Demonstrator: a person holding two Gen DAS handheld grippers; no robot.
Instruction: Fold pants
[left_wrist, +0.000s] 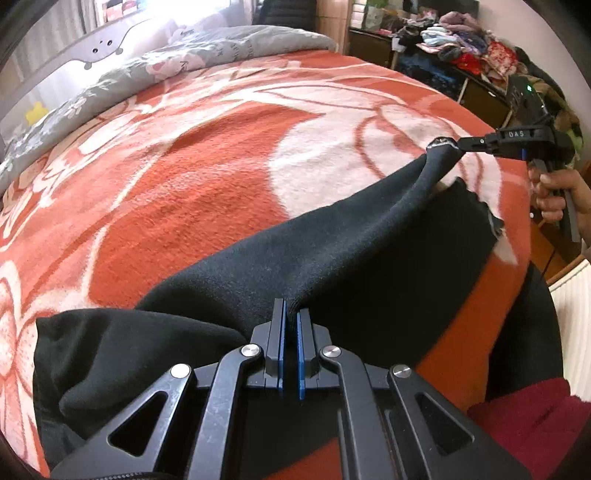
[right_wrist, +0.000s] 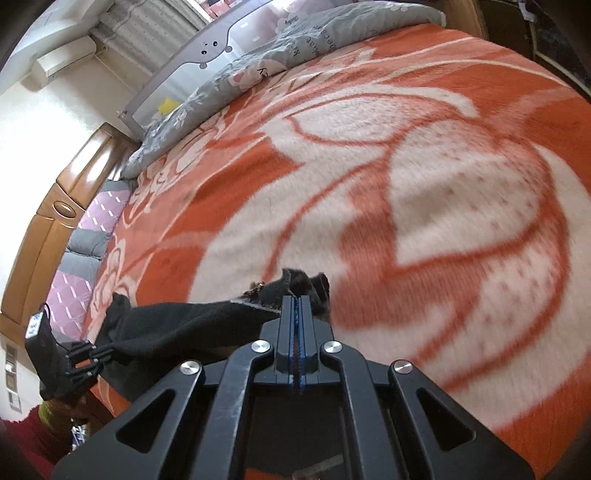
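Observation:
Black pants (left_wrist: 332, 251) lie along the near edge of a bed covered by an orange and white blanket (left_wrist: 207, 155). My left gripper (left_wrist: 291, 314) is shut on a fold of the pants close to the camera. My right gripper (left_wrist: 456, 144) is shut on the far end of the same edge and holds it lifted above the blanket, so the cloth stretches between the two. In the right wrist view my right gripper (right_wrist: 297, 299) pinches the bunched end of the pants (right_wrist: 184, 325), and the left gripper (right_wrist: 98, 354) shows at the lower left, holding the cloth.
A grey printed quilt (left_wrist: 147, 66) and a grey bed rail (left_wrist: 74, 55) run along the far side of the bed. A wooden headboard (right_wrist: 62, 206) is at the left. Shelves heaped with clothes (left_wrist: 461, 40) stand beyond the bed's right side.

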